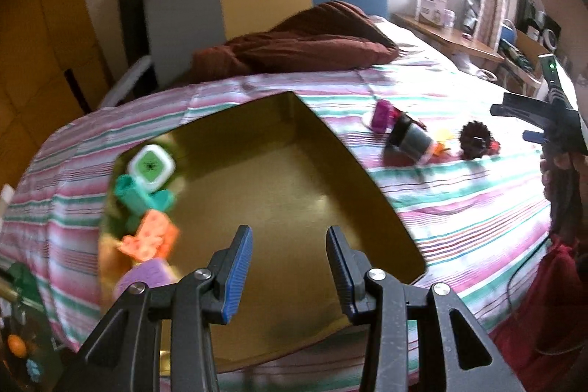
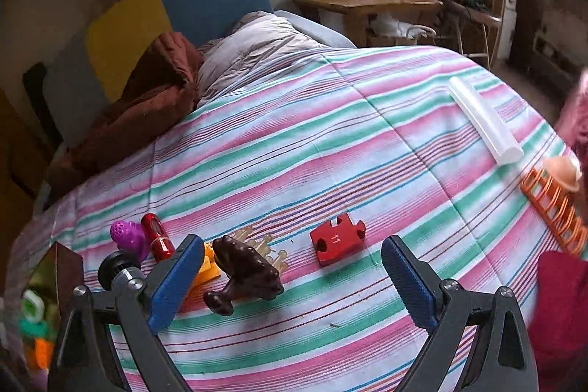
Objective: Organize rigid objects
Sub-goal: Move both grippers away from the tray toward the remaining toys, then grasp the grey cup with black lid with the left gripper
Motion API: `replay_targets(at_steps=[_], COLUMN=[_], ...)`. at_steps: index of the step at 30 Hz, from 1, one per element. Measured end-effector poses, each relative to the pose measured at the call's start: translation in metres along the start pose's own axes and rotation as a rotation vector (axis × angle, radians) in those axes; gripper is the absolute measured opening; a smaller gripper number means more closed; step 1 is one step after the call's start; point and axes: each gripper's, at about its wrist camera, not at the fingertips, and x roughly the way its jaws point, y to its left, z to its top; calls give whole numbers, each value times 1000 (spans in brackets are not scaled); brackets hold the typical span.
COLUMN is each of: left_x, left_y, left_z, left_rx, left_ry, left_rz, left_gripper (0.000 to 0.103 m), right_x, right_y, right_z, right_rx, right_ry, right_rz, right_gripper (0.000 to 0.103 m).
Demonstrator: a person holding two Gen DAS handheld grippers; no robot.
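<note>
Left gripper (image 1: 288, 272) over the gold box (image 1: 294, 201), fingers spread wide with nothing between them: placed there, most likely, to steady the box or be ready at the drop point. Box on the striped bed cover (image 2: 294, 142), toward the left side of the bed, its open top up for easy dropping. Already inside, bunched against the box's left wall: a white and green square piece (image 1: 150, 168), a teal piece (image 1: 141, 197), an orange piece (image 1: 150, 239) and a lilac one (image 1: 145, 276). Most of the box floor bare.

Right gripper (image 2: 290, 281) low over the loose pile, fingers opened very wide, gripping nothing. Between those fingers, on the cover: a dark brown figure (image 2: 244, 272) close by the left finger and a red puzzle piece (image 2: 337, 243) nearer the middle. Wide opening suits a bulky shape, so the brown figure looks the likelier pick. Beside it a purple cap (image 2: 128, 237), a red tube (image 2: 158, 237), a yellow block (image 2: 205, 269) and pale pegs (image 2: 264, 245), crowded together; risk of nudging neighbours on closing.

Further toward the right edge of the bed, well apart: a white tube (image 2: 485, 120) and an orange rack (image 2: 555, 212). Sorting well under way, plenty left outside.
</note>
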Motion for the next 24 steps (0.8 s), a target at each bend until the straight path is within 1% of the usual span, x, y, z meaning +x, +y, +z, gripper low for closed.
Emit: replay_targets(at_steps=[3,7,13,15,17,19,20,22,24], left_x=[8,16,30,41,52,65,71,87,102], left_y=[-12,-28,-63,-80,-93,-107,-113,-126,-133], left_z=[7,19,44,54,64,74,78,84,89], left_rx=[7,16,75,133,175,220,248,297,326], left_ry=[18,39,49,63,80,95,96,109,128], left_rz=[-42,-105,-174,-175,-195,-216,-221,-225,-237], left_gripper=[42,42,42,42,48,75,79,80,81], right_x=[-1,-1,-7,-7,-7,-8,-8,-8,-7], right_y=[-1,-7,-10,-11,-14,-17,-18,-22,-29], right_z=[-3,-1,0,1,2,3,3,4,5], right_rx=[15,53,75,86,100,115,121,141,172], right_ry=[0,11,-6,-5,-2,-2,-2,-5,-2], right_rz=[-8,10,33,42,53,63,64,70,72], right_gripper=[98,98,98,98,98,98,98,98,99])
